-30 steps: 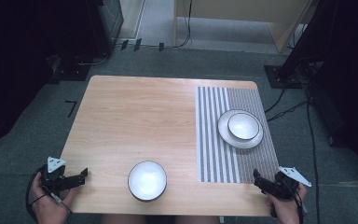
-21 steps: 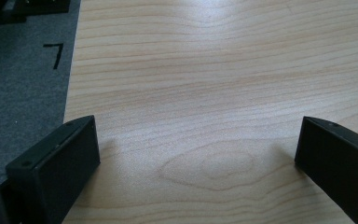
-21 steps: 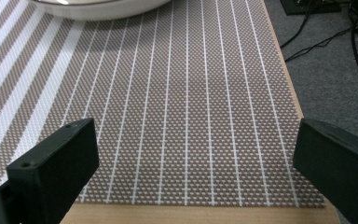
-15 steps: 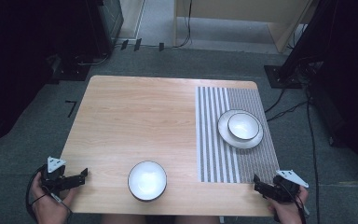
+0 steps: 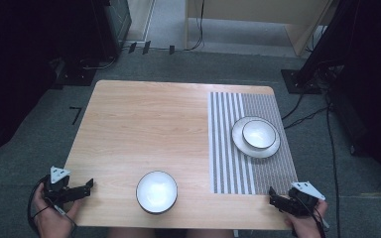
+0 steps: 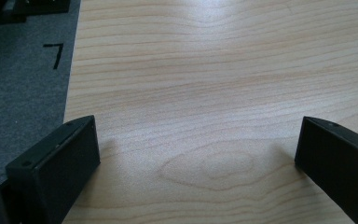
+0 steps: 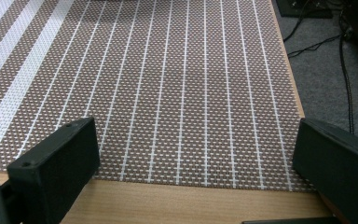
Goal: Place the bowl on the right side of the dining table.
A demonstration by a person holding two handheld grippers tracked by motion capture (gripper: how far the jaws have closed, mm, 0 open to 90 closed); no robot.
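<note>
A white bowl with a dark rim (image 5: 157, 192) sits near the front edge of the wooden table (image 5: 149, 124). A second, smaller white bowl (image 5: 259, 134) rests on a white plate (image 5: 243, 146), which lies on the striped placemat (image 5: 228, 163) at the right. My left gripper (image 5: 88, 186) is at the front left corner, left of the near bowl. It stands open over bare wood (image 6: 198, 154). My right gripper (image 5: 273, 196) is at the front right corner. It is open over the placemat's near edge (image 7: 196, 154). Neither holds anything.
Grey carpet surrounds the table. Dark equipment stands (image 5: 307, 79) and cables (image 5: 302, 116) lie beyond the right and far sides. A black tape mark (image 5: 75, 114) is on the floor at the left. Bare wood stretches across the table's middle and far left.
The right gripper has drawn back slightly toward the front edge. The left gripper and both bowls have stayed put.
</note>
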